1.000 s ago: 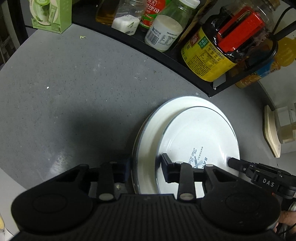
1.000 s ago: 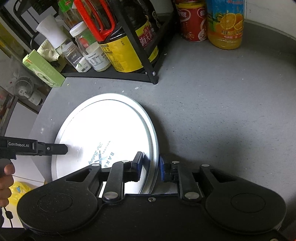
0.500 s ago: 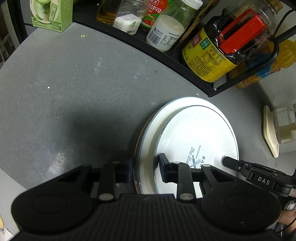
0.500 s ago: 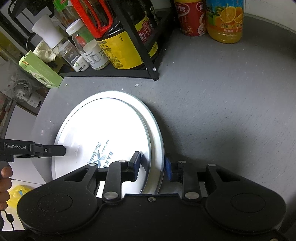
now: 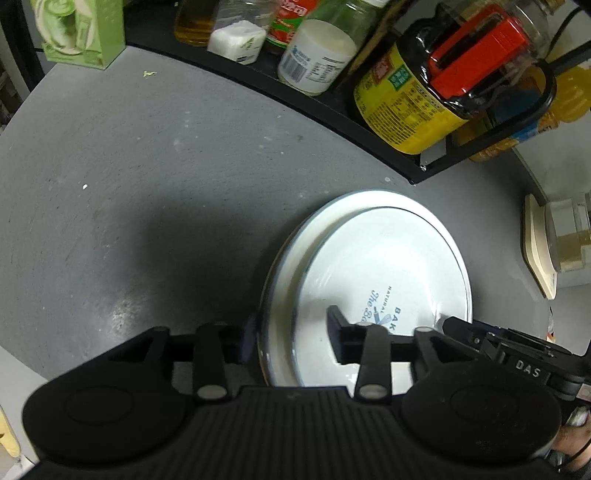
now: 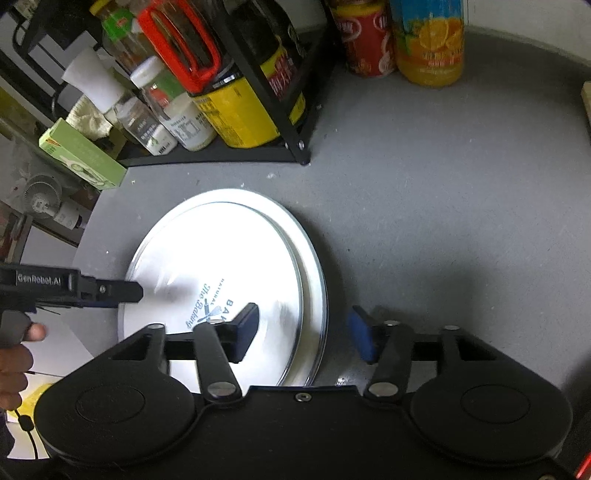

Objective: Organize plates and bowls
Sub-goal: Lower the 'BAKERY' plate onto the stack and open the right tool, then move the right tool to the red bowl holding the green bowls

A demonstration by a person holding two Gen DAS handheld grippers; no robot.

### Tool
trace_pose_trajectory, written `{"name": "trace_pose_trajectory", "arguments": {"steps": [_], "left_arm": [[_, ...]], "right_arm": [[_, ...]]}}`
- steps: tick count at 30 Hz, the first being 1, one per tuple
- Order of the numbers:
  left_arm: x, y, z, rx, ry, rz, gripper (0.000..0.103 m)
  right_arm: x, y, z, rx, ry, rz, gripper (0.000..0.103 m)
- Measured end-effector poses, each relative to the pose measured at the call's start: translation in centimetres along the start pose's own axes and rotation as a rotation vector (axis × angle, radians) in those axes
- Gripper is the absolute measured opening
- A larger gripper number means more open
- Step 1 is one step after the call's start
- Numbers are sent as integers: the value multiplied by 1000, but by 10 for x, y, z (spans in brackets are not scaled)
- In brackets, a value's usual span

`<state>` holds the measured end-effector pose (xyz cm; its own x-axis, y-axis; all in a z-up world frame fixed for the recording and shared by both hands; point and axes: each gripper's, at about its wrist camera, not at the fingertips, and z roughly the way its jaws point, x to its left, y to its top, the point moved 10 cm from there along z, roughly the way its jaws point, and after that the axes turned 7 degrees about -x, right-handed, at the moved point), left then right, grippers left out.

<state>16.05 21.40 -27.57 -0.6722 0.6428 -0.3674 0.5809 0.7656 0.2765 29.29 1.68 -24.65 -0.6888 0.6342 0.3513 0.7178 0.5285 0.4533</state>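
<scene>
A white plate with blue lettering (image 5: 384, 266) lies inside a larger white plate (image 5: 332, 214) on the grey counter; the pair also shows in the right wrist view (image 6: 221, 258). My left gripper (image 5: 291, 338) is open, its fingers straddling the near left rim of the stack. My right gripper (image 6: 306, 336) is open wide, its fingers either side of the stack's right rim, not touching. Each gripper's tip shows in the other's view.
A black wire rack (image 5: 369, 133) with jars and bottles stands behind the plates. A green box (image 5: 81, 33) sits far left. An orange juice bottle (image 6: 428, 40) and a red can (image 6: 362, 37) stand at the back right. A cream board (image 5: 535, 251) lies right.
My right gripper has opened from being shut on the plates' rim. My left gripper has opened wider. The plates now rest on the counter.
</scene>
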Motion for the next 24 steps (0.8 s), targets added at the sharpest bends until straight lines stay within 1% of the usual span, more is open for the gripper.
{"name": "trace_pose_trajectory", "arguments": {"steps": [2, 4, 6, 9, 12, 15, 18, 20, 22, 24], "left_arm": [[-3, 4, -3, -10, 15, 9, 64], [-8, 8, -7, -30, 22, 21, 73], [-13, 10, -10, -41, 29, 35, 76], [-24, 12, -16, -54, 31, 55, 79], [-36, 11, -22, -68, 46, 78, 81], [-52, 7, -23, -67, 49, 88, 83], [-66, 2, -26, -66, 54, 120, 85], [-77, -2, -30, -74, 44, 139, 92], [-88, -5, -32, -79, 46, 158, 94], [-98, -8, -34, -80, 32, 170, 98]], "right_arm": [[-1, 2, -6, -12, 3, 0, 63], [-3, 5, -14, -29, 6, 1, 70], [-5, 7, -24, -49, 13, -1, 85], [-10, 9, -40, -73, 14, -4, 95], [-15, 12, -59, -111, 30, 11, 103], [-20, 12, -74, -138, 44, 32, 103], [-25, 11, -87, -158, 55, 42, 103], [-29, 9, -93, -171, 53, 45, 103], [-33, 8, -101, -188, 53, 52, 103], [-39, 8, -110, -206, 48, 62, 103]]}}
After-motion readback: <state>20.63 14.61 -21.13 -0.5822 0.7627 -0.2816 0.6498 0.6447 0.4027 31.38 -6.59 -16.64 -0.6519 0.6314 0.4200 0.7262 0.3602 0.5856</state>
